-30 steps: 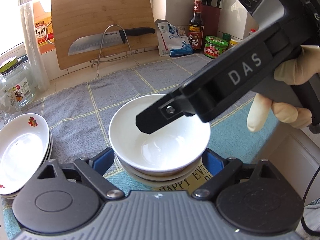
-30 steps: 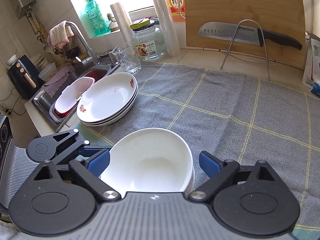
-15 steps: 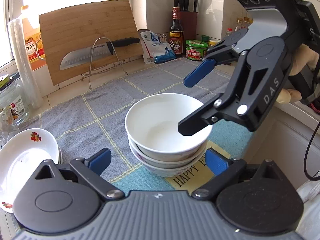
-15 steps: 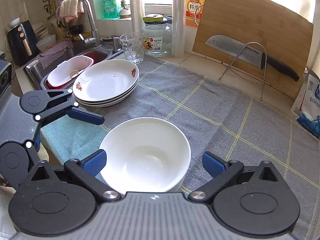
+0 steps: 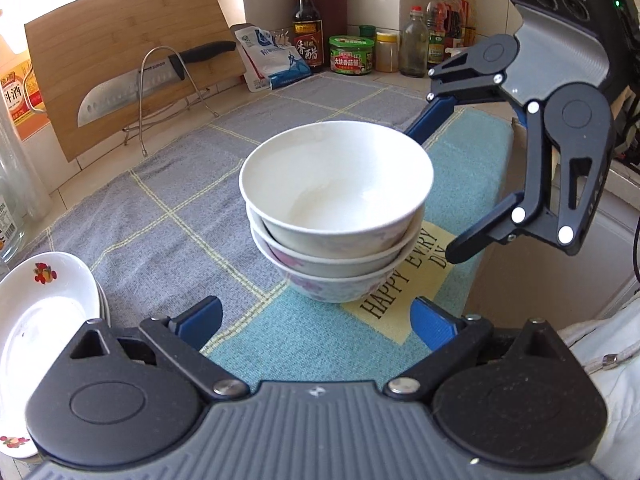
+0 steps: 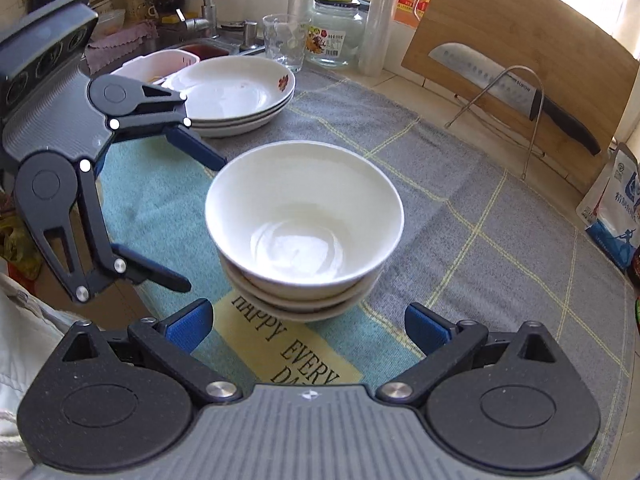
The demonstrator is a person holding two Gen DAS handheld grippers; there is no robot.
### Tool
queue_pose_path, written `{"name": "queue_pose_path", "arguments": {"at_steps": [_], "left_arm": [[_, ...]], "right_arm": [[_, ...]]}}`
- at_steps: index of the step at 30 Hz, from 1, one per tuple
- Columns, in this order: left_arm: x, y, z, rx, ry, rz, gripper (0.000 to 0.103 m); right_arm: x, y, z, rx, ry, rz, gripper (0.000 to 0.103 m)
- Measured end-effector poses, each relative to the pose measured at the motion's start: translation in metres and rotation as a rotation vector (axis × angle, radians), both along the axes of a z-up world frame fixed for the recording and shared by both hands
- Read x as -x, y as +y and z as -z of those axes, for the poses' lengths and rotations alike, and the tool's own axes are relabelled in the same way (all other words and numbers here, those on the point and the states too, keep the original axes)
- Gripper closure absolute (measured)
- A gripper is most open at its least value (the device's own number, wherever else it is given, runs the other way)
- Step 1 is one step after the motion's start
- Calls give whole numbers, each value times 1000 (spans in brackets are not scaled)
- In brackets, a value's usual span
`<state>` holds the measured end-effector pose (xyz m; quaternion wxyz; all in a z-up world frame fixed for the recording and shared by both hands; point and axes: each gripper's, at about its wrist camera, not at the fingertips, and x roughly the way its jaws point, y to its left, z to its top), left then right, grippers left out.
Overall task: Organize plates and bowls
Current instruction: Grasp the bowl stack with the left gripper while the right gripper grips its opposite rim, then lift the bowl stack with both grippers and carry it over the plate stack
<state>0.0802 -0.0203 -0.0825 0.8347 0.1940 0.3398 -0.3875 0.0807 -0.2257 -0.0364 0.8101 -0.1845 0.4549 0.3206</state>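
Note:
A stack of three white bowls (image 5: 336, 208) stands on the towel near the counter's front edge; it also shows in the right wrist view (image 6: 304, 224). A stack of white plates (image 6: 236, 96) with a red flower mark sits to the left by the sink, and shows at the left edge of the left wrist view (image 5: 40, 328). My left gripper (image 5: 316, 322) is open and empty, just short of the bowls. My right gripper (image 6: 306, 326) is open and empty, also just short of the bowls. Each gripper shows in the other's view, beside the stack.
A grey and teal towel (image 5: 168, 216) covers the counter. A cutting board (image 5: 132, 64) and a knife on a wire stand (image 5: 160, 80) lean at the back. Bottles and jars (image 5: 352, 54) stand at the back right. A sink (image 6: 192, 46), a glass (image 6: 286, 42) and a jar (image 6: 336, 36) are at the left.
Both grippers have drawn back from the bowl stack and stand lower. The right gripper, which was over the top bowl, is now off to its side. The bowls stay stacked.

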Motion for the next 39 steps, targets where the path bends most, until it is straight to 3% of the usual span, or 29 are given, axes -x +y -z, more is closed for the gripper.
{"name": "queue_pose_path", "arguments": {"at_steps": [6, 18, 30, 39], "left_arm": [[-17, -9, 7, -36, 20, 60, 4], [-46, -29, 17, -100, 83, 173, 11], [-65, -20, 11, -74, 109, 389, 17], [-75, -24, 9, -59, 113, 460, 20]], "right_arm": [[-13, 0, 27, -15, 1, -102, 0], [-43, -4, 35, -68, 22, -341, 3], [-50, 12, 29, -25, 67, -333, 10], [-47, 16, 26, -11, 104, -310, 15]]}}
